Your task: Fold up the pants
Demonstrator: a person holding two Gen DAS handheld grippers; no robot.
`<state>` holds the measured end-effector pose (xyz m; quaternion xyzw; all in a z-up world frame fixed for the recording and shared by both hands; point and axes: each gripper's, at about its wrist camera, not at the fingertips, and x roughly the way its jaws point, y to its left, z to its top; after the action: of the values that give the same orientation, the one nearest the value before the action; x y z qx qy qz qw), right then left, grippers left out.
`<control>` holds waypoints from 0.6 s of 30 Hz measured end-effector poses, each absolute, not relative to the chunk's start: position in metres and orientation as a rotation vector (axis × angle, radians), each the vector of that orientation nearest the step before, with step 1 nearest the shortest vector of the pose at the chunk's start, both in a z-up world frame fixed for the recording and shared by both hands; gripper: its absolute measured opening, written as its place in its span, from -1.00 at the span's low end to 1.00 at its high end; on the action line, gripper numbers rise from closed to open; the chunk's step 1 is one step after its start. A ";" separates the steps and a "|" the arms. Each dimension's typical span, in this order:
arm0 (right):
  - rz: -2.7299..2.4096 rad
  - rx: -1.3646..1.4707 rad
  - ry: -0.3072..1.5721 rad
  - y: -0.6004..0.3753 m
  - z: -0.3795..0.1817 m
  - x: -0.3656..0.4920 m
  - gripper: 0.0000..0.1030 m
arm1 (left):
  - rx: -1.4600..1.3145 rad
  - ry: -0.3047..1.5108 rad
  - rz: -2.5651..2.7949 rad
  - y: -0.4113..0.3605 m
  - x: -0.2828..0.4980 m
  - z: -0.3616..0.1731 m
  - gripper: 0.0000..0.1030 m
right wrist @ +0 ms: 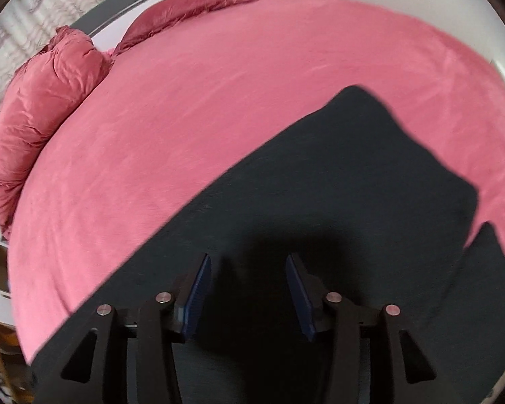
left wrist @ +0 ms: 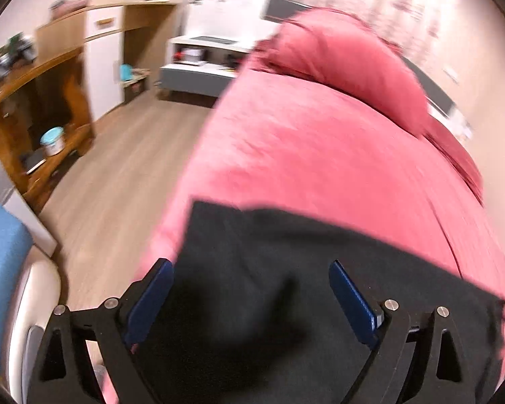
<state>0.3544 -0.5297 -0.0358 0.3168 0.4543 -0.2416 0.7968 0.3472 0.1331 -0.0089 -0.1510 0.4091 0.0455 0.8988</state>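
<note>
Black pants (left wrist: 286,252) lie spread flat on a pink bed (left wrist: 303,155). In the left wrist view my left gripper (left wrist: 250,271) is open, its blue pads wide apart just above the pants near the bed's left edge. In the right wrist view the pants (right wrist: 336,185) run diagonally across the bed (right wrist: 219,101), one end pointing up and right. My right gripper (right wrist: 247,262) is open and empty, hovering over the cloth.
Pink pillows (right wrist: 47,91) lie at the head of the bed. A wooden shelf unit (left wrist: 43,101), a white cabinet (left wrist: 219,47) and wood floor (left wrist: 118,185) are left of the bed. A blue and white object (left wrist: 3,269) stands at the near left.
</note>
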 end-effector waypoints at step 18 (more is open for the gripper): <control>-0.697 0.820 1.067 -0.544 -0.059 0.421 0.30 | -0.320 1.086 0.102 0.151 0.455 -0.062 0.86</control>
<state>0.4213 -0.5435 -0.0587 0.3719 0.4838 -0.3161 0.7264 0.4549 0.1506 -0.0623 -0.1517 0.5143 0.0484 0.8427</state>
